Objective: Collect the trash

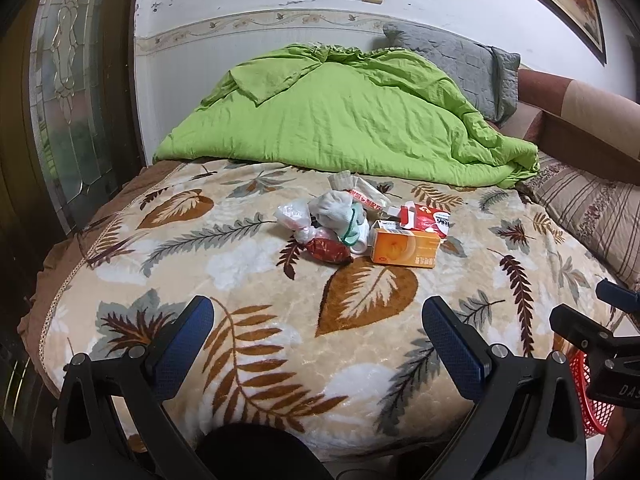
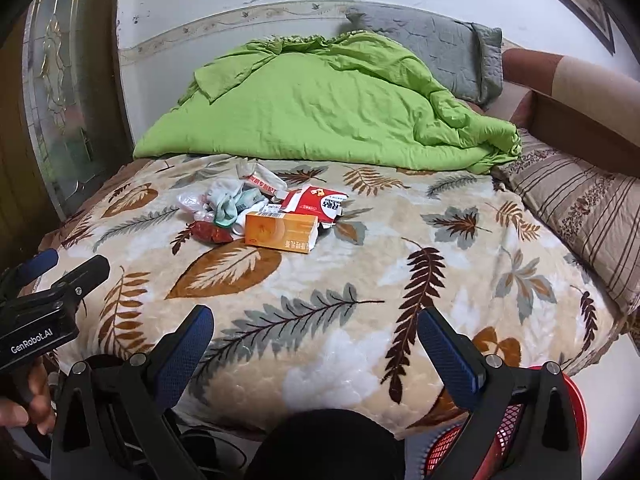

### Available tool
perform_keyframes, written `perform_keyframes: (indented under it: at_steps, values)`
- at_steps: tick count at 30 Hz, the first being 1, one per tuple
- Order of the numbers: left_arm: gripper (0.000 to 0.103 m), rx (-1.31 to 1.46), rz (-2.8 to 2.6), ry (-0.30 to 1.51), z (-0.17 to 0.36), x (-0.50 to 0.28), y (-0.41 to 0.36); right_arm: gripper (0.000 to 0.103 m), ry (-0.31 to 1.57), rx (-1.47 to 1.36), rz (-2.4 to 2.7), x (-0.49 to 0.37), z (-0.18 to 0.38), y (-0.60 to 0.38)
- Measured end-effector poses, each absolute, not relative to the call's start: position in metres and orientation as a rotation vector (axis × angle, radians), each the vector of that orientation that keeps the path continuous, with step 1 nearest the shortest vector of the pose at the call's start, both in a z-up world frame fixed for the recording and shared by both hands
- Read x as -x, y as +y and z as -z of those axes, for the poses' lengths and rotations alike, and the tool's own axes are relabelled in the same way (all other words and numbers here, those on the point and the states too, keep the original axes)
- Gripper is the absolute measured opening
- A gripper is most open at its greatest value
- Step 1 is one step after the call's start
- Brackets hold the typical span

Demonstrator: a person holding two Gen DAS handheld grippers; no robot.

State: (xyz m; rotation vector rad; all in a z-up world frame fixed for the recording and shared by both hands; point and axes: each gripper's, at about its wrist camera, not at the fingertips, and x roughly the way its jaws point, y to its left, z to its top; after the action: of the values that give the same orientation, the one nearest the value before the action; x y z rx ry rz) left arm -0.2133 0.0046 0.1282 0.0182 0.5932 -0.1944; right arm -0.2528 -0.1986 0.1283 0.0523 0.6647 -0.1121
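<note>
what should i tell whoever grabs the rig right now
Left gripper: jaws open, empty, held over the near edge of the bed.
Right gripper: jaws open, empty, beside it.
Trash pile sits mid-blanket: orange box, red-and-white packet, dark red wrapper, crumpled plastic and tissue.
Red basket is low on the right, by the bed.
Done: nothing picked up.
Left: carry every piece to the basket.

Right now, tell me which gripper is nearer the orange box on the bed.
Roughly level; the left, marginally. The orange box lies ahead and slightly right of the open left gripper, but ahead and to the left of the open right gripper. Neither touches it.
</note>
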Motion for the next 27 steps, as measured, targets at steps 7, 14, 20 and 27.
perform_keyframes:
  at_steps: [7,14,20,27]
  values:
    - [0.103,-0.03,0.207,0.576,-0.13,0.218,0.002,0.103,0.649,-0.034,0.116,0.258,-0.132,-0.194]
    - [0.103,-0.031,0.21,0.574,-0.13,0.222,0.001,0.102,0.653,-0.033,0.113,0.26,-0.132,-0.191]
    - [0.103,-0.03,0.21,0.569,-0.131,0.223,0.002,0.101,0.653,-0.031,0.11,0.261,-0.132,-0.19]
    - [0.103,-0.031,0.211,0.568,-0.132,0.225,0.003,0.101,0.648,-0.026,0.112,0.265,-0.133,-0.188]
